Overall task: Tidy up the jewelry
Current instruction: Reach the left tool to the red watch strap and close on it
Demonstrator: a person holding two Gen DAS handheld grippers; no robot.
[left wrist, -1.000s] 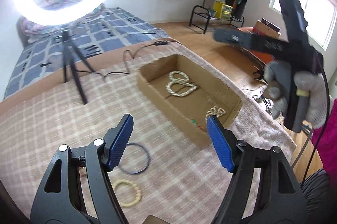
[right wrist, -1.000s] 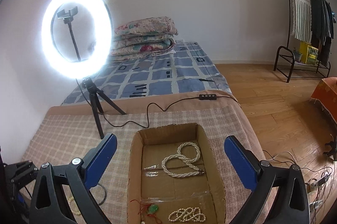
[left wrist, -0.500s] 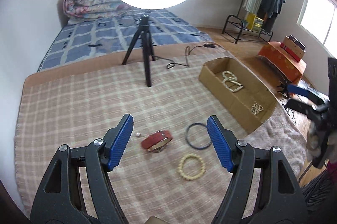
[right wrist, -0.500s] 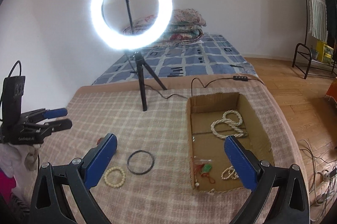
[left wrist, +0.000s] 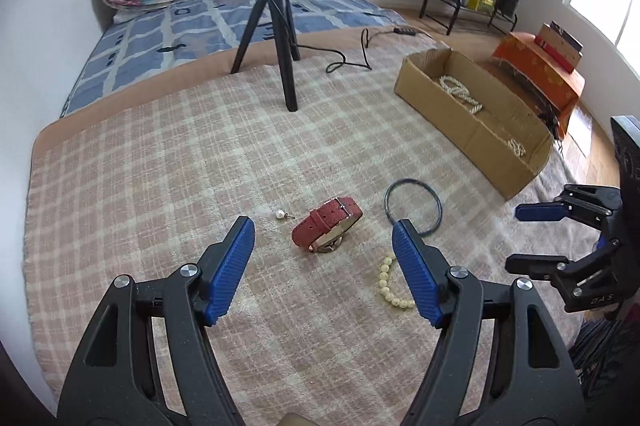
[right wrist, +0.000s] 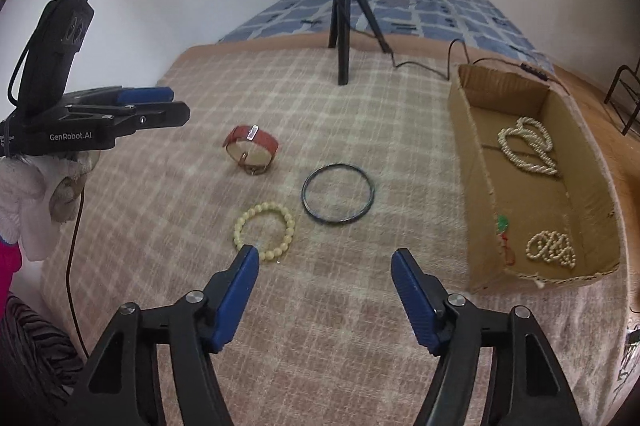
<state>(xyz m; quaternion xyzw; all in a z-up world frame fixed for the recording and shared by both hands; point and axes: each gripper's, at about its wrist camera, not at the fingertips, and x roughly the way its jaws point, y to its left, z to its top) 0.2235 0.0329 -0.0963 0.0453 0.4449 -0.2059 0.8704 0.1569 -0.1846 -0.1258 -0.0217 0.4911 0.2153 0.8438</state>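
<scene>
Bedroom w/ a plaid blanket (left wrist: 168, 185) spread as our work surface, ring-light tripod (left wrist: 280, 37) standing at its far side. We take the cardboard box (right wrist: 472, 161) as landmark.

Done so far, as we judge it: inside the box lie a long pearl necklace (right wrist: 528, 149) toward its far end, a smaller pearl bunch (right wrist: 552, 246) at the near end, and a green-and-red piece (right wrist: 502, 226) against the near left wall.

Left to do: four items outside the box, all to its left on the blanket. Dark bangle (right wrist: 338, 199) is nearest the box; cream bead bracelet (right wrist: 264, 230) just left of the bangle; red watch strap (right wrist: 252, 147) further left and farther back; a single pearl earring (left wrist: 281, 214) furthest from the box. So we reckon we're roughly halfway, maybe a bit under.

Tools: our left gripper (left wrist: 324, 266) is spread wide w/ nothing between the pads, hanging above the watch strap. Our right gripper (right wrist: 324, 290) has just been closing some but is spread too, nothing pinched, w/ the bead bracelet by its left pad and the bangle ahead. Next pick is prob. one of those two.
</scene>
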